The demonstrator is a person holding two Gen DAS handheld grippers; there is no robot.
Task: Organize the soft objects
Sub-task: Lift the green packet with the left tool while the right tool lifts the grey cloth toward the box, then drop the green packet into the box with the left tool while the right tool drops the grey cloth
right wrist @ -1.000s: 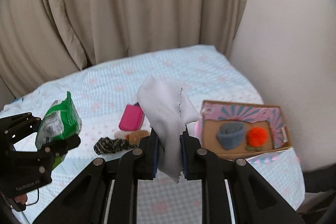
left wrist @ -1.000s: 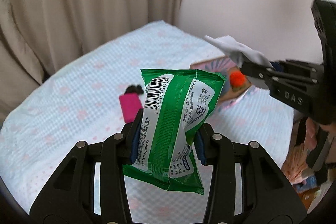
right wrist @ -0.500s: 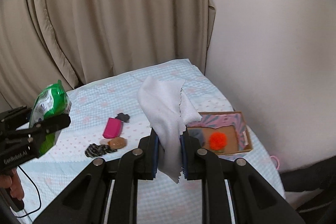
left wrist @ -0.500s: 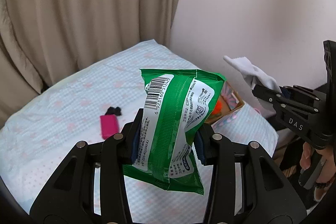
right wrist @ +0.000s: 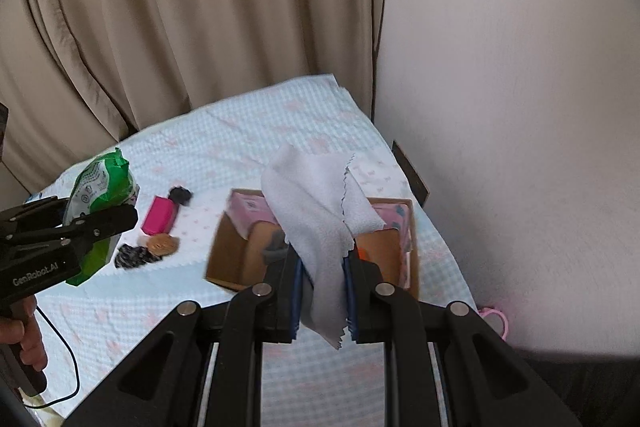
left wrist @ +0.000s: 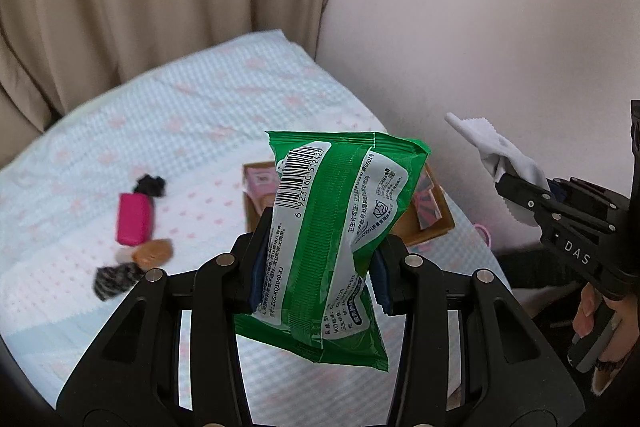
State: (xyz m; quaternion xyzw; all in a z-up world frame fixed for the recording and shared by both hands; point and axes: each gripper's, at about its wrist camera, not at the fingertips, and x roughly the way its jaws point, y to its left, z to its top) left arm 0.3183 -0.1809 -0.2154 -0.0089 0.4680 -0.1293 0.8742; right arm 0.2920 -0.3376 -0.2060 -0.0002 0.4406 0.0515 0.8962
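Grippers point(left wrist: 318, 267) point(right wrist: 322, 291) clamp packet point(left wrist: 332, 227), cloth point(right wrist: 320, 219)

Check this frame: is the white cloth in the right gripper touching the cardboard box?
Cannot tell. In the right wrist view the white cloth, clamped in the right gripper, overlaps the cardboard box; no gap or contact shows plainly.

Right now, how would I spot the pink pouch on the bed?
Start at the cardboard box on the bed, then look to its left, where a small cluster of items lies. The pink pouch is the bright magenta block there, between a black scrunchie and a brown round piece.
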